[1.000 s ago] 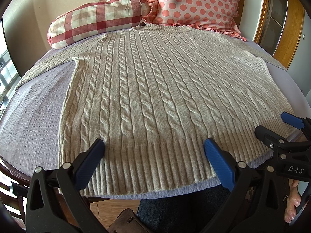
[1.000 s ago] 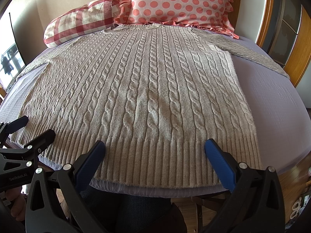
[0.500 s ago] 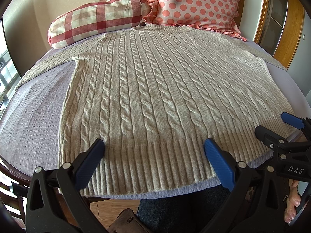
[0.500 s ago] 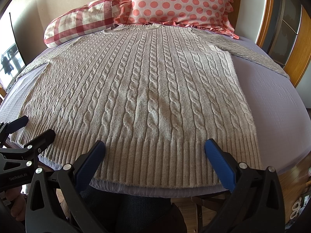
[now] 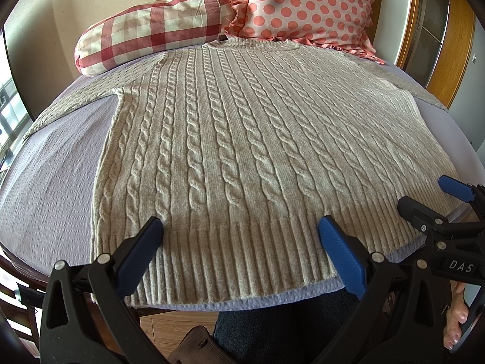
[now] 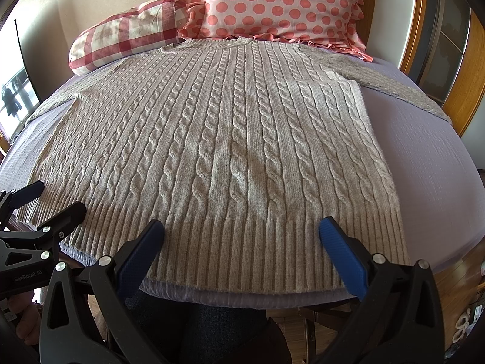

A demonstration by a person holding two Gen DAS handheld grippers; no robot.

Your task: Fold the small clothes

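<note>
A beige cable-knit sweater (image 5: 242, 139) lies flat, front up, on a lilac-covered bed (image 5: 51, 182), its ribbed hem toward me and both sleeves spread out to the sides. It also shows in the right wrist view (image 6: 218, 151). My left gripper (image 5: 239, 227) is open and empty, hovering over the left half of the hem. My right gripper (image 6: 241, 227) is open and empty over the right half of the hem. The right gripper also shows at the right edge of the left wrist view (image 5: 424, 194), and the left gripper at the left edge of the right wrist view (image 6: 51, 197).
A red checked bolster pillow (image 5: 151, 30) and a pink polka-dot pillow (image 5: 306, 6) lie at the head of the bed, just behind the sweater's collar. A wooden frame (image 5: 454, 39) stands at the right. The person's legs (image 5: 272, 327) are at the near bed edge.
</note>
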